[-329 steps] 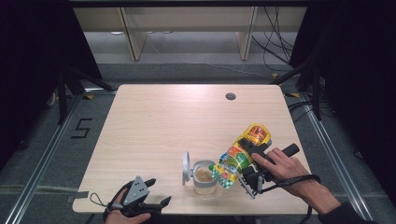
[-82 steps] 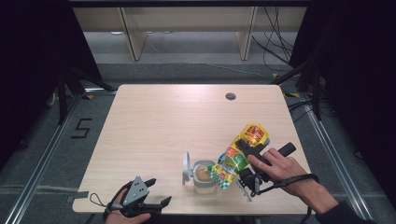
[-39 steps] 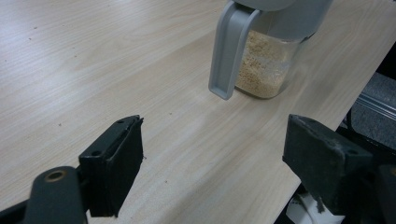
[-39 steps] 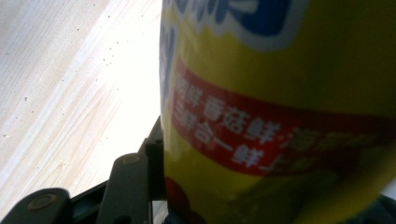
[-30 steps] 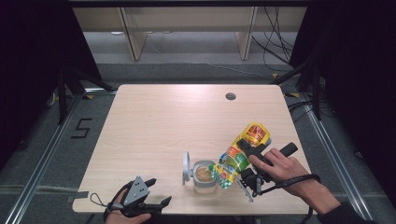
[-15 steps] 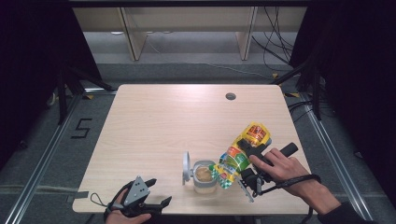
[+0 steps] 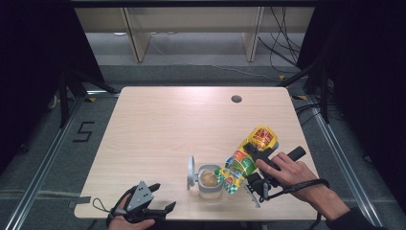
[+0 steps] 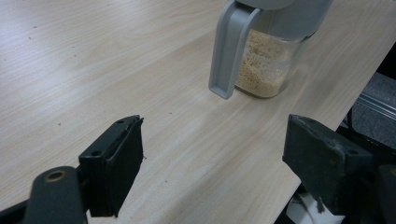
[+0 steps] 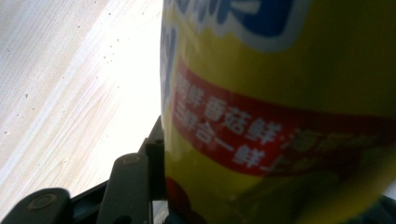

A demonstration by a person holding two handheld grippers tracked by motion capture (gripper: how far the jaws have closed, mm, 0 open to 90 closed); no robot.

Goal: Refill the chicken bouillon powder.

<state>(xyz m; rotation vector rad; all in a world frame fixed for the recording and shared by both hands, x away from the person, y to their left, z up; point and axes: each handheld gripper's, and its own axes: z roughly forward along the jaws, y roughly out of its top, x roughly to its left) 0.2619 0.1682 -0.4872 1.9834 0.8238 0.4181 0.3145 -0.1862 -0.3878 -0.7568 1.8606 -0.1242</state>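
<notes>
The right gripper pinches a yellow bag and holds it tipped, its long side slanting down to the left, so the low open end sits right at the rim of the clear jar of grains. The left gripper rests near the front table edge, jaws spread and empty. The jar's handle is on that side, so I think the left could steady it.

Most of the table was wide open, tons of room up top and left. Only blockers sat near the front edge: the jar with the tilted yellow bag right against it.
</notes>
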